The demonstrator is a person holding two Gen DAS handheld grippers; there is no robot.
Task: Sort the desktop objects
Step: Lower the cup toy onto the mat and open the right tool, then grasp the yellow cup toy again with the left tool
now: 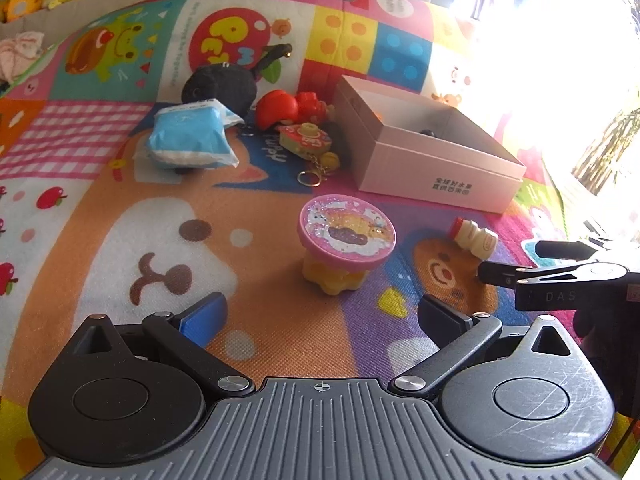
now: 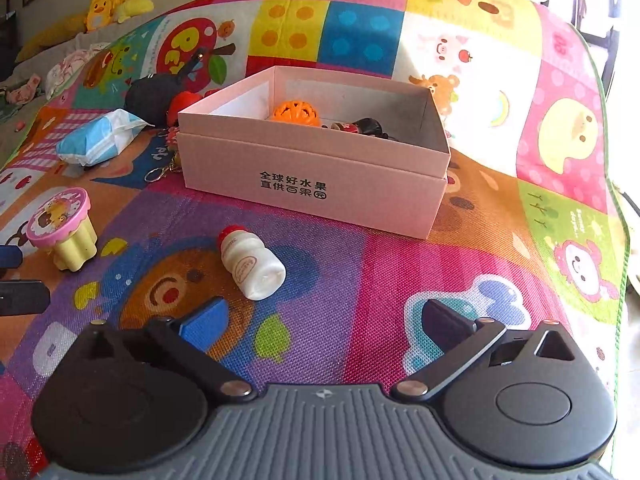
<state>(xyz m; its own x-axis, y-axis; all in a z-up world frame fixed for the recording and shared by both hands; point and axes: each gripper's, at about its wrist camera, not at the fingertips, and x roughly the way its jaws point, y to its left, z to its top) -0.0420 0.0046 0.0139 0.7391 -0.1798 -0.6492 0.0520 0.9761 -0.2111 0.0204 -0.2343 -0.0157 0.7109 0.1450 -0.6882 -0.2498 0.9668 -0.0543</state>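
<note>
A pink cardboard box (image 2: 312,168) stands on the play mat and holds an orange lattice ball (image 2: 295,112) and a small dark figure (image 2: 362,126); the box also shows in the left wrist view (image 1: 432,168). A small white bottle with a red cap (image 2: 252,264) lies on its side just ahead of my open, empty right gripper (image 2: 322,322). A pink-lidded yellow toy cup (image 1: 346,240) stands ahead of my open, empty left gripper (image 1: 322,316). The bottle (image 1: 474,236) lies right of the cup.
Behind the cup lie a blue tissue pack (image 1: 190,138), a black pouch (image 1: 222,84), a red toy (image 1: 294,108) and a keychain charm (image 1: 308,142). The right gripper's fingers (image 1: 504,272) show at the left view's right edge. Plush toys (image 2: 114,0) sit beyond the mat.
</note>
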